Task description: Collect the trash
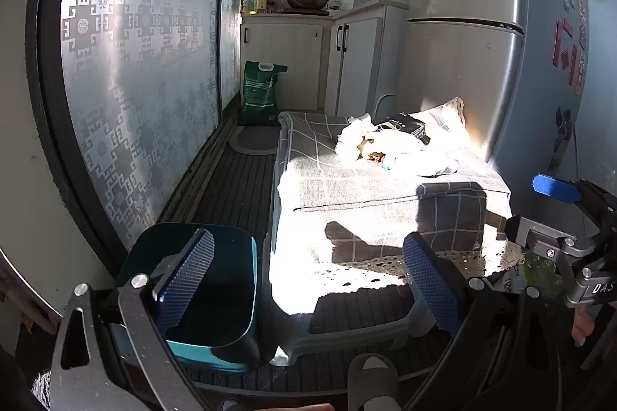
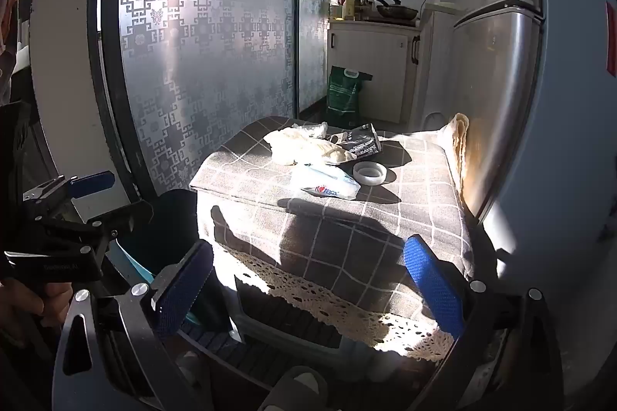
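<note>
a low table (image 2: 270, 179) covered with a grey checked cloth (image 2: 347, 241) with a lace hem is seen in both views, pushed up against a silver fridge (image 1: 462, 56) along its right edge. all the trash is gathered at the far end of the tabletop, toward the far right corner: crumpled white paper wads (image 2: 308, 148), a black packet (image 2: 362, 141) just behind them, a clear plastic wrapper (image 2: 327, 181) with a red-and-blue print lying nearer the middle, and a small white ring-shaped lid (image 2: 370, 173) just beside the wrapper on its right. in the left wrist view the same pile (image 1: 385, 144) is mostly blown out by sunlight, so the pieces can't really be told apart there.

a teal bin (image 1: 216, 295) is parked on the floor just beside the table's near left corner, with its mouth facing up.

the left gripper (image 1: 308, 283) is held wide open, blue pads spread apart, nothing between them, hovering over the bin and the table's near edge. the right gripper (image 2: 308, 283) is spread wide too and nothing is gripped, held off the near edge of the table, well apart from the trash.

further back a green bag (image 2: 343, 94) is standing on the floor by the white cabinets (image 1: 285, 63), and a pan (image 1: 306, 2) can be made out on the counter.
</note>
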The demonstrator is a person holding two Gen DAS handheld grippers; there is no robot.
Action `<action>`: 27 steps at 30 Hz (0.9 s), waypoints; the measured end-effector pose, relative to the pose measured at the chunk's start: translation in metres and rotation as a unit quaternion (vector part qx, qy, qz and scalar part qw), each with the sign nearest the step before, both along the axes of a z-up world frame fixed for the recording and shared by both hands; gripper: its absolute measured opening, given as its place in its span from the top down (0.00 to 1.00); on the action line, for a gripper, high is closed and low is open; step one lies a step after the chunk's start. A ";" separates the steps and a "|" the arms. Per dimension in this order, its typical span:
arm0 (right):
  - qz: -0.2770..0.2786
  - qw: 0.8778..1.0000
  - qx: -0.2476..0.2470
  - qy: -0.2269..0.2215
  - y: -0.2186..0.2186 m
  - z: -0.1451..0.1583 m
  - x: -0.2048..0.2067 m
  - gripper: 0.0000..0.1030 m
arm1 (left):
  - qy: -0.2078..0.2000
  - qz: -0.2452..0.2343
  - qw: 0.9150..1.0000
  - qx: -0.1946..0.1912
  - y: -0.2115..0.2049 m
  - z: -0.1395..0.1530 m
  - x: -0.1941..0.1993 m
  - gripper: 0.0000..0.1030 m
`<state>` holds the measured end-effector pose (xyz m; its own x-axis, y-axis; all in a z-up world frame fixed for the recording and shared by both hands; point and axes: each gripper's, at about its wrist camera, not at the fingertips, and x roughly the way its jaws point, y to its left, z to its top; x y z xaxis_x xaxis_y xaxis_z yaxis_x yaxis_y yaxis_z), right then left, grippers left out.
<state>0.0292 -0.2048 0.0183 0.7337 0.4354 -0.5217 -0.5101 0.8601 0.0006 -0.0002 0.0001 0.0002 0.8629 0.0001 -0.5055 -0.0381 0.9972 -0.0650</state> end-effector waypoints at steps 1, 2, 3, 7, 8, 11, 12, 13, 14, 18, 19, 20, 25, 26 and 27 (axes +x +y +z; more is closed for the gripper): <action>0.000 1.000 0.000 -0.001 0.000 0.000 0.000 0.03 | 0.006 0.000 1.000 0.004 0.000 -0.001 0.001 0.03; 0.000 1.000 0.001 -0.001 0.001 0.000 0.000 0.03 | 0.006 0.000 1.000 0.004 -0.001 -0.001 0.001 0.03; 0.000 1.000 0.000 -0.001 0.001 0.000 -0.001 0.03 | 0.006 0.000 1.000 0.004 -0.001 -0.001 0.001 0.03; 0.003 1.000 0.000 -0.003 0.001 0.001 -0.002 0.03 | 0.005 0.000 1.000 0.003 -0.001 -0.001 0.002 0.03; 0.003 1.000 0.001 -0.003 0.001 0.001 -0.001 0.03 | 0.004 -0.001 1.000 0.003 -0.001 -0.001 0.003 0.03; 0.001 1.000 -0.003 -0.006 0.002 -0.003 -0.002 0.03 | 0.003 -0.001 1.000 0.002 -0.002 -0.001 0.004 0.03; 0.001 1.000 -0.002 -0.006 0.002 -0.001 -0.002 0.03 | 0.003 -0.001 1.000 0.002 -0.002 -0.001 0.004 0.03; 0.001 1.000 -0.002 -0.005 0.002 0.000 -0.002 0.03 | 0.004 -0.002 1.000 0.001 -0.002 -0.001 0.005 0.03; 0.001 1.000 -0.002 -0.005 0.001 0.000 -0.002 0.03 | 0.004 0.000 1.000 0.002 0.001 -0.003 0.001 0.03; 0.001 1.000 -0.001 -0.004 0.000 0.000 -0.001 0.03 | 0.004 0.000 1.000 0.002 0.001 -0.003 0.001 0.03; 0.000 1.000 -0.001 -0.004 0.000 0.000 -0.001 0.03 | 0.004 -0.001 1.000 0.002 0.000 -0.003 0.000 0.03; 0.001 1.000 -0.002 -0.005 0.000 0.000 -0.001 0.03 | 0.004 -0.001 1.000 0.002 0.000 -0.003 0.000 0.03; 0.002 1.000 -0.001 -0.004 0.000 0.001 -0.001 0.03 | 0.004 -0.001 1.000 0.001 -0.001 -0.002 0.001 0.03; 0.002 1.000 -0.001 -0.004 -0.001 0.000 0.001 0.03 | 0.005 -0.001 1.000 0.001 -0.001 -0.002 0.001 0.03; 0.002 1.000 -0.001 -0.004 -0.001 0.000 0.001 0.03 | 0.005 -0.001 1.000 0.001 -0.001 -0.002 0.001 0.03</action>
